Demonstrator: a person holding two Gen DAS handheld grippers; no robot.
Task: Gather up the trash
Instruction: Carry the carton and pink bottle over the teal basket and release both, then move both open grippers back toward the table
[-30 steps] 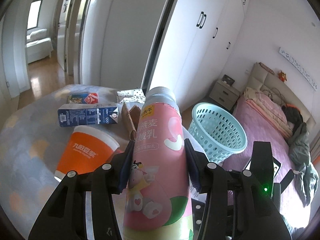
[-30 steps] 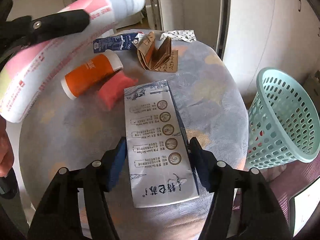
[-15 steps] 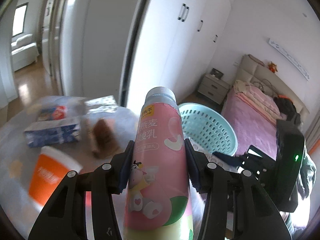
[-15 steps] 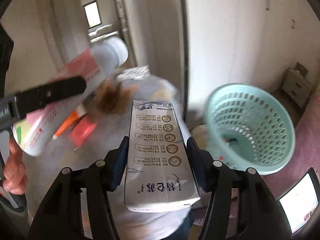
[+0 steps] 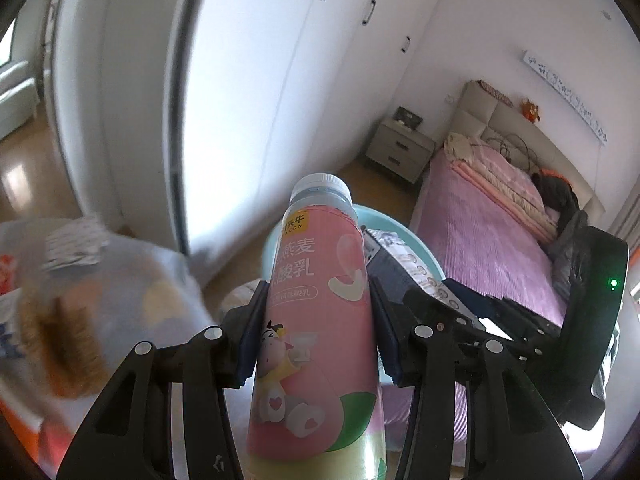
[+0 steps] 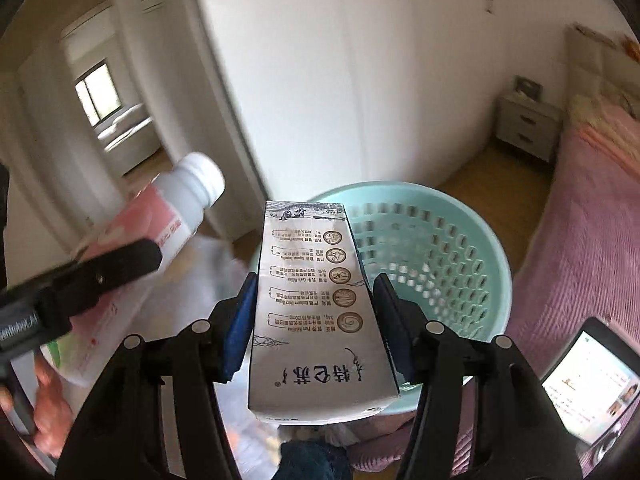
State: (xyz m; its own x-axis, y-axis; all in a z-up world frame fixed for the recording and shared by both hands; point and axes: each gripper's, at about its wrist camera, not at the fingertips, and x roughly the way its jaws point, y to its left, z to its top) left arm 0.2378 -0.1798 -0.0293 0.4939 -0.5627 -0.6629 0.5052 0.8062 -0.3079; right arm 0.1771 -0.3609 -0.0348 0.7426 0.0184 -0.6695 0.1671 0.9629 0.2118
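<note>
Midway: pink plastic yoghurt bottle (image 5: 320, 312) clamped in left gripper (image 5: 316, 332), grey milk carton (image 6: 316, 308) clamped in right gripper (image 6: 316, 320), both above pale-teal perforated plastic basket (image 6: 452, 248), neither dropped, more litter left on table (image 5: 132, 280).

I see a pink bottle (image 5: 320, 320) with a white cap, a cartoon cow and a pale green band at its base. The carton (image 6: 316, 312) is silvery white with dark print and a column of gold-brown round emblems. Behind the carton, the basket (image 6: 452, 248) is pale turquoise, its wall patterned with small slots. Right of the basket, the bedspread (image 6: 592, 240) is pink (finely ribbed). My gripper pads (image 6: 240, 320) are blue on black fingers.
</note>
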